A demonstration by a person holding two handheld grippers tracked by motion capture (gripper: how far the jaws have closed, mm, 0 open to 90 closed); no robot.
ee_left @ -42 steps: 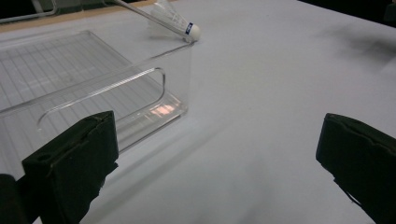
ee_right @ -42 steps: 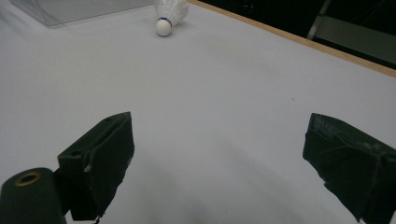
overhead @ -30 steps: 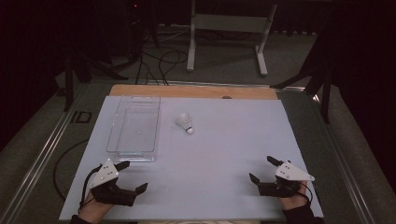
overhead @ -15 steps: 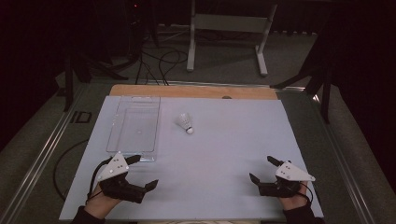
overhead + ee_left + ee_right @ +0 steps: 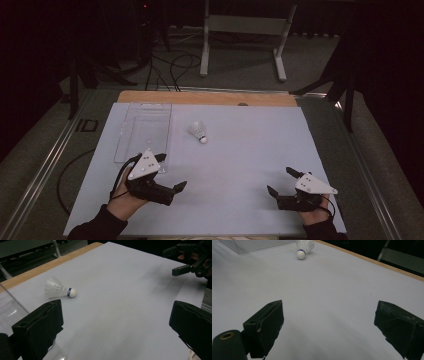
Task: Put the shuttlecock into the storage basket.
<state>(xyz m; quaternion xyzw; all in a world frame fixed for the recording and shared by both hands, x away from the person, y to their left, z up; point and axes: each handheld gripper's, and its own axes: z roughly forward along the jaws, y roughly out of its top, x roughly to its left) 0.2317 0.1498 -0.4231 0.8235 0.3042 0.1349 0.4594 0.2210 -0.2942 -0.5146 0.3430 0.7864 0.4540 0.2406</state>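
A white shuttlecock (image 5: 198, 131) with a blue band lies on its side on the white table sheet, just right of a clear plastic tray (image 5: 145, 127). My left gripper (image 5: 171, 171) is open at the tray's near right corner, pointing right with nothing between its jaws. In the left gripper view the shuttlecock (image 5: 58, 289) lies ahead on the left, beyond the open gripper (image 5: 117, 315). My right gripper (image 5: 280, 180) rests open and empty near the front right edge. In the right gripper view the shuttlecock (image 5: 303, 247) is far ahead of the open gripper (image 5: 329, 317).
The tray (image 5: 7, 311) is empty and lies along the sheet's left side. A wooden table edge (image 5: 205, 97) runs along the back. Beyond it stand a metal frame (image 5: 240, 30) and floor cables (image 5: 170, 65). The other gripper (image 5: 185, 263) appears far right in the left gripper view.
My left gripper has moved forward and right, from the front left corner up to the tray's near corner. The right gripper and the shuttlecock have stayed put.
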